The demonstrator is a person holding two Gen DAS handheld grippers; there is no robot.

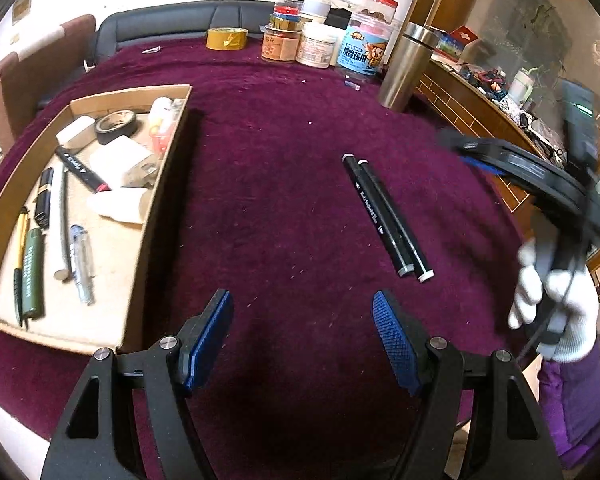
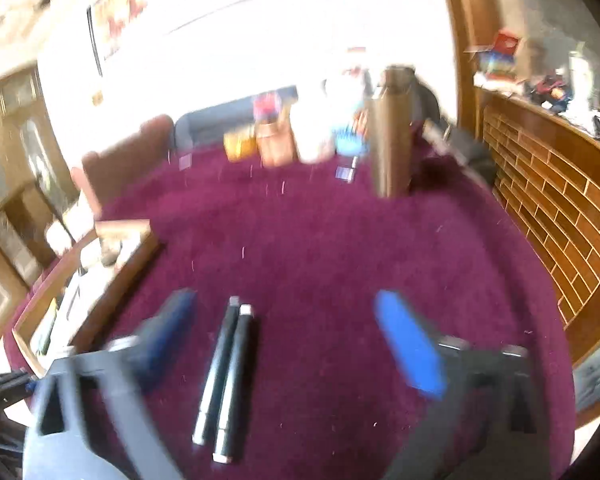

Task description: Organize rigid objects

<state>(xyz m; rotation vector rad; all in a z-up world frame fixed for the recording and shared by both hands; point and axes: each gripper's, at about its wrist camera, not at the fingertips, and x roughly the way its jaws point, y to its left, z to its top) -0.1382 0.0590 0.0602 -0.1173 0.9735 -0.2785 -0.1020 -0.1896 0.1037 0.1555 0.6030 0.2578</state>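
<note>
Nearest the left camera, the left tool (image 1: 302, 336) hung over bare purple cloth with its blue pads parted about halfway and nothing between them; it seemed to be waiting its turn rather than reaching. At its 1 o'clock two black pens (image 1: 388, 216) lay side by side, touching along their length, pale caps toward the camera. Paired like that they looked like the next things to be sorted, and one pinch across both would probably lift them together.

In the right camera the right tool (image 2: 288, 340) stood with its pads spread wide and gripping nothing, though the frame was blurred. The same pens (image 2: 226, 376) lay flat on the surface (image 2: 320, 240) below and between its pads, nearer the left one. From the left camera this tool appeared at 3 o'clock in a white-gloved hand (image 1: 556, 304), raised above the cloth.

At 10 o'clock sat a shallow cardboard tray (image 1: 156, 184), already holding pens, a lighter, a roll of black tape (image 1: 116, 124) and white blocks, plainly the gathering place for rigid items. Farther off, at 12 to 1 o'clock, a yellow tape roll (image 1: 227, 38), several jars (image 1: 316, 44) and a steel flask (image 1: 406, 68) stood upright at the far edge, out of the working area.
</note>
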